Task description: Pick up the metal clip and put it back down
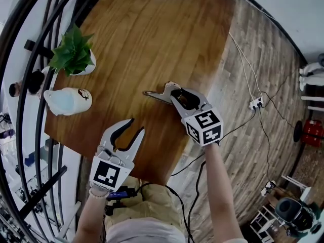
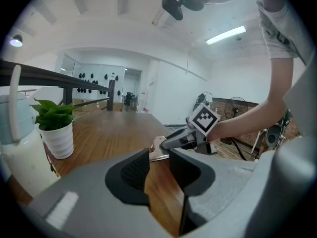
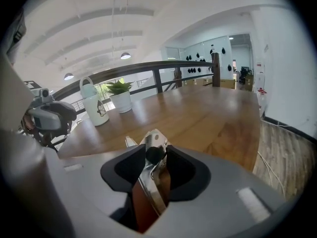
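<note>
The wooden surface point(image 1: 152, 29) fills most of my head view, with plank floor point(image 1: 253, 49) off its right edge and a dark railing point(image 1: 30, 80) running along its left edge. The far half of the wood is bare, so that is where the open room lies. The near edge sits just beneath both of my grippers.

I count two grippers, one potted plant, one watering can and one clip.

The left gripper point(image 1: 137, 125) hangs over the near edge. Its jaws stand apart and hold nothing; only wood shows through the gap.

The right gripper point(image 1: 178, 94) is further in, close to the surface's right edge and angled down. Its jaws are closed in on the metal clip point(image 1: 157, 96), and the pads meet the clip's handle end on both sides.

The clip sits in the near-right part of the surface. Its long axis runs roughly across my view, and its free tip points left towards the watering can point(image 1: 66, 101). I cannot tell whether the clip is touching the wood.

The plant point(image 1: 73, 52) and the can stand together at the left edge, well apart from the clip.
</note>
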### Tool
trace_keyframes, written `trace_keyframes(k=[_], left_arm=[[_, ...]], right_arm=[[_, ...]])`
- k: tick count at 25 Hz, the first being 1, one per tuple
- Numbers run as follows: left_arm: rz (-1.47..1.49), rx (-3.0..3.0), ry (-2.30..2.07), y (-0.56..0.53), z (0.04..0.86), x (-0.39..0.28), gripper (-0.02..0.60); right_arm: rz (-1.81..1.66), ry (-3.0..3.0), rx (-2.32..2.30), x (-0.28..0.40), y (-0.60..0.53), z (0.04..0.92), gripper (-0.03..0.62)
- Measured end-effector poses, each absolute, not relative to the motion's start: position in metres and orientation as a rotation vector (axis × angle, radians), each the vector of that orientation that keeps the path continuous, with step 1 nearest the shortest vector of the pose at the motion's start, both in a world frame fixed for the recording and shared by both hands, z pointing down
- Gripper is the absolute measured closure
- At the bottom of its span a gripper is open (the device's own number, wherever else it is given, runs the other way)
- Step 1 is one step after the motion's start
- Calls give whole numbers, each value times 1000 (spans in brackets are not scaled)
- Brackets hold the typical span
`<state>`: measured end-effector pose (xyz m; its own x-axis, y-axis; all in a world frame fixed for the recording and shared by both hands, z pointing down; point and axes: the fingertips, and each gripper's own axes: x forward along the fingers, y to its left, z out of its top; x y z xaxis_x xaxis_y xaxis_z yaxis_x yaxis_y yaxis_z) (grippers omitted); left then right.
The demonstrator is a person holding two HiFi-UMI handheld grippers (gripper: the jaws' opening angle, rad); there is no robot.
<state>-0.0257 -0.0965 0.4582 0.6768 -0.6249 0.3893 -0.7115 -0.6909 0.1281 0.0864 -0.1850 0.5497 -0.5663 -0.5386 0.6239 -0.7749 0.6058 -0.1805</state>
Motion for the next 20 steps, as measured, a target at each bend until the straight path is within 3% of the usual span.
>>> trace_keyframes(k=[20], left_arm=[[440,2607,-1060,-99,461,-25,466]], right_arm=[[852,-2463,1106,87,-180,535,533]])
